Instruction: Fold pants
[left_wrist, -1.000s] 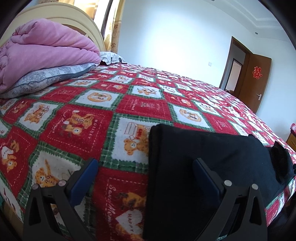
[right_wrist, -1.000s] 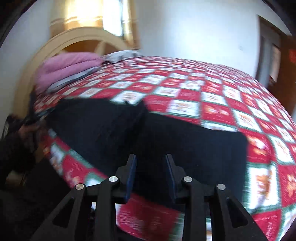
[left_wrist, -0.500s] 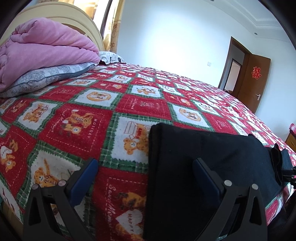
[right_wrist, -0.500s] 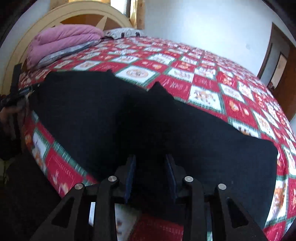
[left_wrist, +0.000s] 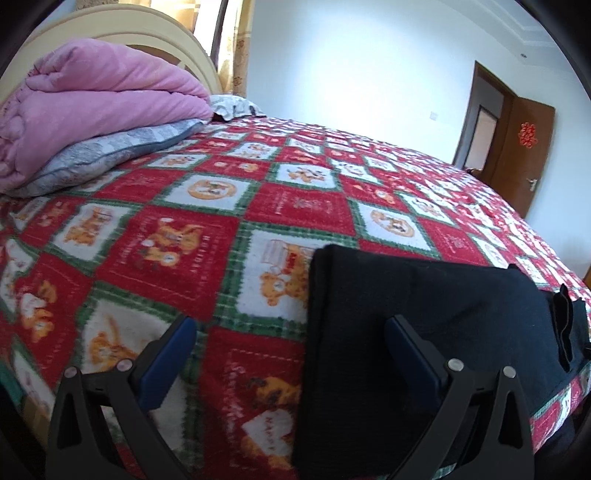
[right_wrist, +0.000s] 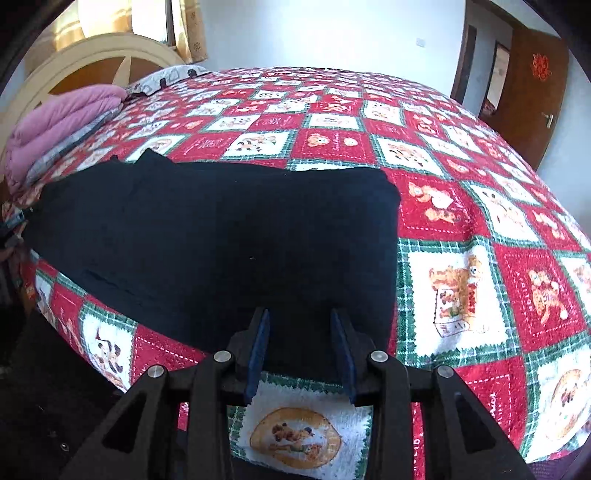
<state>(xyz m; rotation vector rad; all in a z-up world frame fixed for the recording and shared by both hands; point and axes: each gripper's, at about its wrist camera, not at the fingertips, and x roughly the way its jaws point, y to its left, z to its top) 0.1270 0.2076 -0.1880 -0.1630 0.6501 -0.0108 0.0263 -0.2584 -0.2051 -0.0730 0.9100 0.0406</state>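
The black pants lie folded flat on the red patterned bedspread near the bed's front edge. In the left wrist view the pants fill the lower right, with a small raised flap at their far end. My left gripper is wide open and empty, straddling the pants' left edge. My right gripper is partly open and empty, just above the pants' near edge.
A pink folded quilt on a grey pillow lies by the cream headboard. A brown door stands open at the far right. The bedspread spreads wide beyond the pants.
My right gripper has pulled back and risen, and the pants now lie flat and smooth before it. My left gripper has barely moved.
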